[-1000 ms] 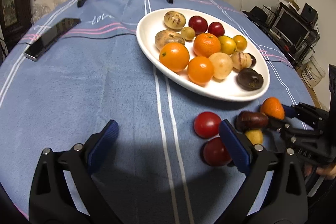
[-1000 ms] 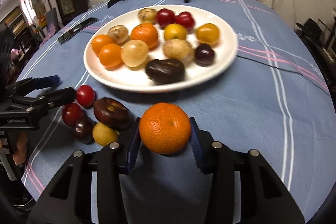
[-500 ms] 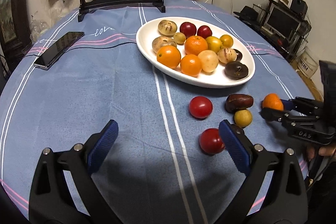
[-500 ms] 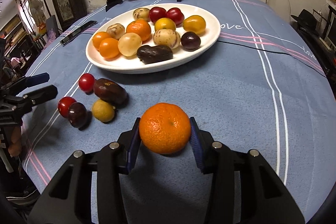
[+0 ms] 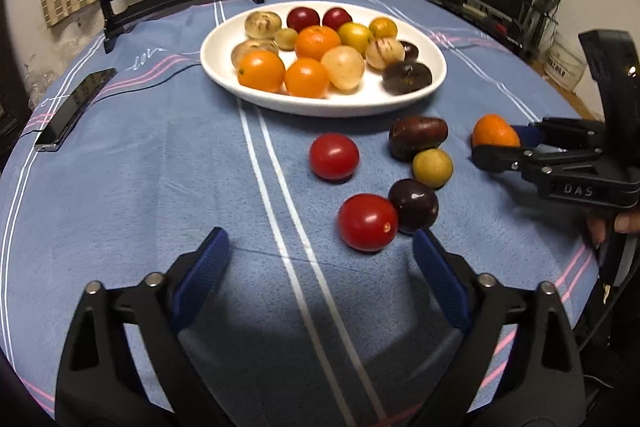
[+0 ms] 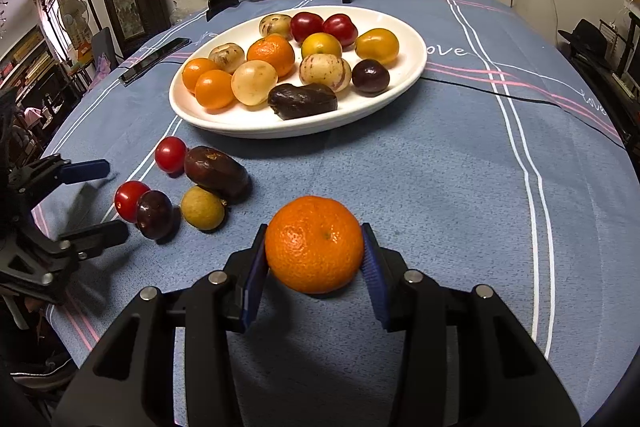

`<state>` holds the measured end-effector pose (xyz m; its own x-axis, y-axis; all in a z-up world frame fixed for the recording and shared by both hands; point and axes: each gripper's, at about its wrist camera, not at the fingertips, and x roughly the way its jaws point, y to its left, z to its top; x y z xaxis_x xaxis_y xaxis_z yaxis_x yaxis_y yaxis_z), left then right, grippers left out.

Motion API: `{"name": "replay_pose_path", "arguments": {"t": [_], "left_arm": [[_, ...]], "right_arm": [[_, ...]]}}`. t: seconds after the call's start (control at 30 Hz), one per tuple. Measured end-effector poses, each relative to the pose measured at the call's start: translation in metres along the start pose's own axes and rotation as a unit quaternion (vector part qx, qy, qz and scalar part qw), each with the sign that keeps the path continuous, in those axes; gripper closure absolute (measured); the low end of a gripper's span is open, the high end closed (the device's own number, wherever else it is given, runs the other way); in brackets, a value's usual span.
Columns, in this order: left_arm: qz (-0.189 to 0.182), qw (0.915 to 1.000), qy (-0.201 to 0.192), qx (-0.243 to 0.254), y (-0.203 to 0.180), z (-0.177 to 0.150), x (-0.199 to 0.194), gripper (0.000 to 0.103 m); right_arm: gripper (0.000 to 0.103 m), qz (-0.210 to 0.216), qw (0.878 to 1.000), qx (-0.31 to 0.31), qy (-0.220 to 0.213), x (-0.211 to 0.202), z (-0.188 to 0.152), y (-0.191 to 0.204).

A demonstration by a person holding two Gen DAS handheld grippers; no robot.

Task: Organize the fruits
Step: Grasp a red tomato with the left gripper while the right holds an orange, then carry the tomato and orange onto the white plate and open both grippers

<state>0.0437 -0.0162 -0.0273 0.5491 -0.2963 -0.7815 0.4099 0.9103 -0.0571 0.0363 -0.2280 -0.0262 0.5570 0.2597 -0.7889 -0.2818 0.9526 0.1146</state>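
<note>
A: Five loose fruits sit on our blue striped tablecloth [image 5: 120,187], left to right: two round red tomatoes [image 5: 334,155] [image 5: 367,221], a dark purple plum [image 5: 413,205] touching the nearer tomato, a small yellow-green round fruit [image 5: 432,168], and an oblong dark brown fruit [image 5: 418,137] touching it. Our left gripper [image 5: 316,259] is released, with nothing between the pads; its jaws have just been narrowing.

B: Agreed. Further right, our right gripper [image 6: 315,259] is clenched on the round orange mandarin [image 6: 314,244], both blue pads against its sides. The white oval plate [image 6: 412,75] is well beyond it, already crowded.

A: Risks. For our left side: the nearer tomato and plum touch, so if we close there, the right finger may catch the plum and shove it or roll the tomato off line.

B: For ours: the plate has little bare space, mostly at the near rim. If we drop the mandarin onto the pile, it could roll or knock the dark fruit out. We should set it low, in a gap.

A: Also the grippers are near each other; we risk a clash if both reach for the cluster.
</note>
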Motion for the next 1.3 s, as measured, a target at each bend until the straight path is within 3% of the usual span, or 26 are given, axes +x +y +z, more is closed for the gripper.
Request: {"name": "replay_pose_path", "arguments": {"t": [0.07, 0.23, 0.3, 0.37, 0.97, 1.3], "left_arm": [[-0.006, 0.9999, 0.012, 0.003, 0.000, 0.002, 0.007, 0.028], [-0.022, 0.9996, 0.016, 0.012, -0.003, 0.012, 0.016, 0.037], [-0.025, 0.9994, 0.013, 0.020, -0.007, 0.014, 0.017, 0.054], [-0.051, 0.9984, 0.011, 0.020, -0.010, 0.015, 0.016, 0.071], [-0.039, 0.9990, -0.009, -0.020, 0.010, 0.020, -0.002, 0.071], [-0.034, 0.9978, -0.057, -0.010, 0.001, 0.079, -0.012, 0.071]], "right_arm": [[0.058, 0.002, 1.000, -0.001, -0.001, 0.000, 0.000, 0.000], [0.058, 0.006, 1.000, -0.003, -0.003, 0.000, 0.000, 0.001], [0.058, 0.008, 1.000, -0.003, -0.004, 0.000, 0.000, 0.000], [0.058, 0.009, 1.000, -0.002, -0.004, 0.000, -0.001, 0.000], [0.058, 0.014, 1.000, -0.002, -0.025, -0.012, 0.006, 0.000], [0.058, 0.010, 0.998, -0.022, -0.063, -0.025, 0.043, 0.008]]}}
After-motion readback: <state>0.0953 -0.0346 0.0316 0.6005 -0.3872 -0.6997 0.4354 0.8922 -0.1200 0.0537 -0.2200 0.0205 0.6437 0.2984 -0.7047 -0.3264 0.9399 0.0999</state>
